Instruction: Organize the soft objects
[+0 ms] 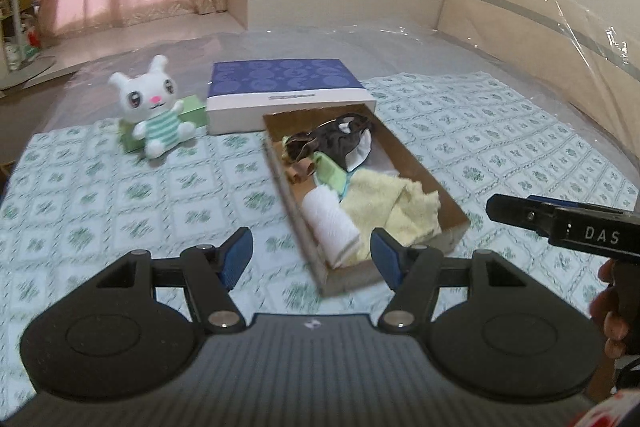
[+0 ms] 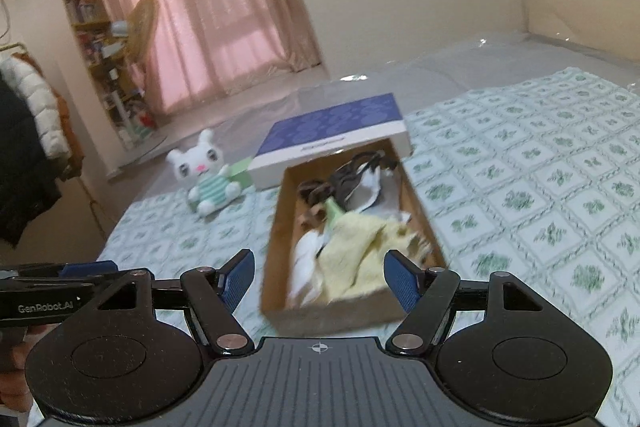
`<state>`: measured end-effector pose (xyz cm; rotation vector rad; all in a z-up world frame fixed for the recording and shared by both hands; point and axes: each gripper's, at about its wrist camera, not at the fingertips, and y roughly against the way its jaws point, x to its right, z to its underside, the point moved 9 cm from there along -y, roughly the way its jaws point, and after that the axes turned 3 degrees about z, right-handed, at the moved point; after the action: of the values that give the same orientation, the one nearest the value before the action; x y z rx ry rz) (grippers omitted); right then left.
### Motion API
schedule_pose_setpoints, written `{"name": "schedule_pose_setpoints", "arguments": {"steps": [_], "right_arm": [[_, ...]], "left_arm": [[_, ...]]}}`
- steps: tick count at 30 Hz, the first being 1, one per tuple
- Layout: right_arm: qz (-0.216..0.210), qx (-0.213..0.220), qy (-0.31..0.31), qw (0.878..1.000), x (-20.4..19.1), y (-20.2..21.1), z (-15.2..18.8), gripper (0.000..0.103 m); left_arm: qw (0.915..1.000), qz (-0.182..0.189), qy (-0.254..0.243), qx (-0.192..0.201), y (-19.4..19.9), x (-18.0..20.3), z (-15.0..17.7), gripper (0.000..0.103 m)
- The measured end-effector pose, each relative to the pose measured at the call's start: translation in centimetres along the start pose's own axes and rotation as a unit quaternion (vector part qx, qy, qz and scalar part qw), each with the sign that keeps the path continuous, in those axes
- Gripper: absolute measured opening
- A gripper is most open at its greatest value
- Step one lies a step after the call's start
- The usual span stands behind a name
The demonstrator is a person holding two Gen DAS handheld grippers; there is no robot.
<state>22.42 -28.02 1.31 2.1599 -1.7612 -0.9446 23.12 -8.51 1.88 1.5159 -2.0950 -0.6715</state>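
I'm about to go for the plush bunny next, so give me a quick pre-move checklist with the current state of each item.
1. Left gripper open, holding nothing: ok.
2. Right gripper open, holding nothing: ok.
3. Plush bunny in view, nothing on it: ok.
4. Cardboard box open on top: ok.
5. Spare room in the box beside the yellow towel and white roll: cannot tell.
6. Bunny free of the green box behind it: cannot tell.

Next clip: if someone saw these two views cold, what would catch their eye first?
Probably the open cardboard box in the middle of the green-patterned bedspread, stuffed with soft items, a yellow towel and a white roll nearest the cameras. Next, the white bunny plush to the box's left, beside the blue-patterned lid. Both tools, left and right, are open and empty.
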Motion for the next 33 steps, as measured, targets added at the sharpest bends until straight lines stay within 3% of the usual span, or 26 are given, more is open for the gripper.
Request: {"name": "schedule_pose_setpoints", "arguments": {"steps": [16,33], "right_arm": [[-0.011,-0.048,0.058,0.997,-5.6,4.3,7.9,0.071],[-0.052,-0.099,0.09,0.99,-9.4,4.5,13.8,0.071]], "left_arm": [[0.9968,-0.06,0.053,0.007,9.4,-2.7,7.9,0.063],[0.9929,-0.089,0.075,-0.023,11.4,-4.2,15.0,0.063]]}}
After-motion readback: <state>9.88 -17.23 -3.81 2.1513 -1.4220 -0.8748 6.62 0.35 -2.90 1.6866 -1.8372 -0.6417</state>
